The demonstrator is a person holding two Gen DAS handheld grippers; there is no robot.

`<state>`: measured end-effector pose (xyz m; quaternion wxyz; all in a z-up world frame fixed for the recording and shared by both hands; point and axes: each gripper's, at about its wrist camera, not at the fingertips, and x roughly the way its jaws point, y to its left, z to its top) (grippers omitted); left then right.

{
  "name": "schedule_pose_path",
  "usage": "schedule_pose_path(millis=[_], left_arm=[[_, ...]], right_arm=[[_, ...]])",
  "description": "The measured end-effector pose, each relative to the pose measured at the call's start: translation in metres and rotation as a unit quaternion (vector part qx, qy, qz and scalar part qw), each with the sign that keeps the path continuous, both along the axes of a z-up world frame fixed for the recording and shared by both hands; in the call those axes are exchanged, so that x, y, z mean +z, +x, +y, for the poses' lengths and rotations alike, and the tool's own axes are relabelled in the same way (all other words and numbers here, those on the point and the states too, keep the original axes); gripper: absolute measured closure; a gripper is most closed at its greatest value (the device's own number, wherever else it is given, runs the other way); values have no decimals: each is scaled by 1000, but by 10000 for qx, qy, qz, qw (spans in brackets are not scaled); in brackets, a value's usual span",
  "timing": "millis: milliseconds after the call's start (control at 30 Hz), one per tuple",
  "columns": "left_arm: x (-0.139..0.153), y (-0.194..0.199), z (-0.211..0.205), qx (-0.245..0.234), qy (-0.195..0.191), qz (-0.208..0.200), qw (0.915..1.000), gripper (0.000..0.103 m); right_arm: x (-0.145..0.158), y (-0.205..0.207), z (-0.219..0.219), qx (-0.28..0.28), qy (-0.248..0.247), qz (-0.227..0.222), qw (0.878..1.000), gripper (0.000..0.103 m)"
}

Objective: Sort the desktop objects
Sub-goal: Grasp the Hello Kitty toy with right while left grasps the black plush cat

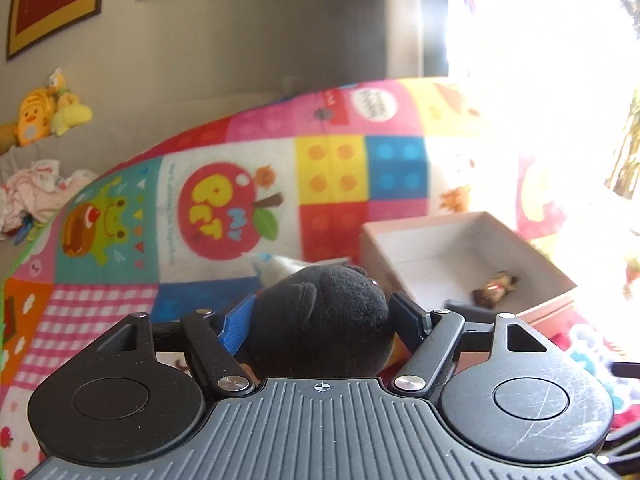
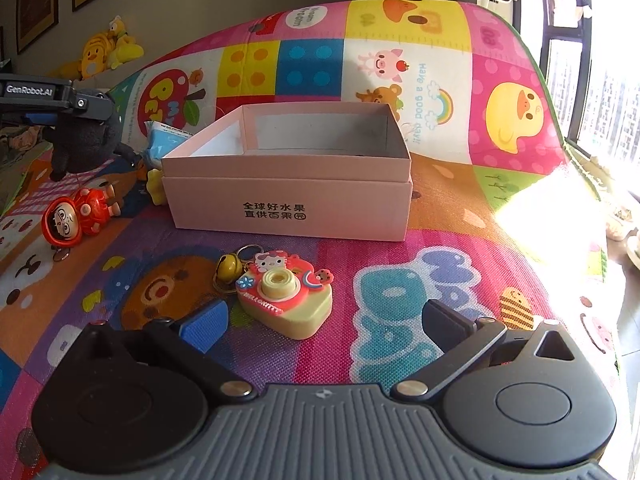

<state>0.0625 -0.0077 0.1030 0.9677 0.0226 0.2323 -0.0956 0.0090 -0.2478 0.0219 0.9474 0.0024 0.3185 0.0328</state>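
Observation:
My left gripper (image 1: 324, 312) is shut on a black plush toy (image 1: 320, 320), which fills the space between its pads. The right wrist view shows that gripper (image 2: 60, 108) holding the plush (image 2: 84, 140) above the play mat, left of the pink open box (image 2: 288, 200). A small brown toy (image 1: 494, 288) lies inside the box (image 1: 460, 256). My right gripper (image 2: 324, 320) is open and low over the mat. A pink and cream toy camera (image 2: 288, 300) with a yellow bell (image 2: 228, 266) lies between its fingers, untouched.
A red figure keychain (image 2: 76, 216) lies on the colourful play mat (image 2: 400, 280) left of the box. A wipes pack (image 2: 168, 140) and a small yellow piece (image 2: 156, 186) sit by the box's left corner. Yellow plush ducks (image 2: 100, 54) rest on the sofa back.

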Motion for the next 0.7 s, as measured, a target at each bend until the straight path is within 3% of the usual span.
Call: schedule_pose_path(millis=[100,267,300,400,533,700], left_arm=[[-4,-36,-24,-583,-180,-96,9981,24],[-55,-56,-55,-959,120,316,9948,28],[-63,-57,-54,-1030,58,436,9937,23],[-69,-63,-51,-987,59,418,9942,20],[-70,-74,-30,-802,36,450,9958,6],[-64,-83,-2,-235,115,345,9991,2]], right_arm=[[0,0,0,-30,-18,-13,10000,0],[-1,1,0,-72,-35,38,10000,0],[-1,1,0,-78,-36,55,9999,0],[-3,3,1,-88,-48,106,9999,0],[-4,5,1,-112,-74,173,9998,0],[-7,9,4,-96,-133,293,9994,0]])
